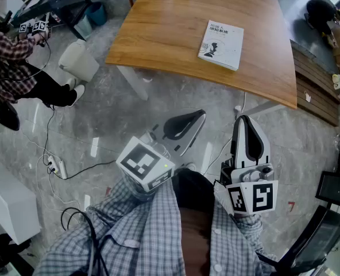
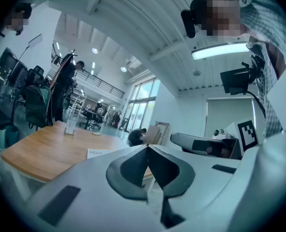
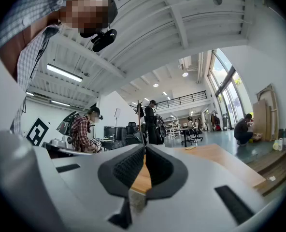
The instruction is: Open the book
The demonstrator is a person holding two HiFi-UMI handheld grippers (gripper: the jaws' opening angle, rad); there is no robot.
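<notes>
A closed white book lies flat on the wooden table, toward its right side. Both grippers hover over the floor short of the table's near edge, close to my body. My left gripper is shut and empty, aimed at the table. My right gripper is also shut, with nothing in it. In the left gripper view the jaws meet at the tips, and the book shows low on the table beyond. The right gripper view has its jaws shut in front of the table.
A person in a plaid shirt sits at the far left, next to a white bin. A power strip and cables lie on the floor. A white box stands at the lower left, a chair at the lower right, wooden steps on the right.
</notes>
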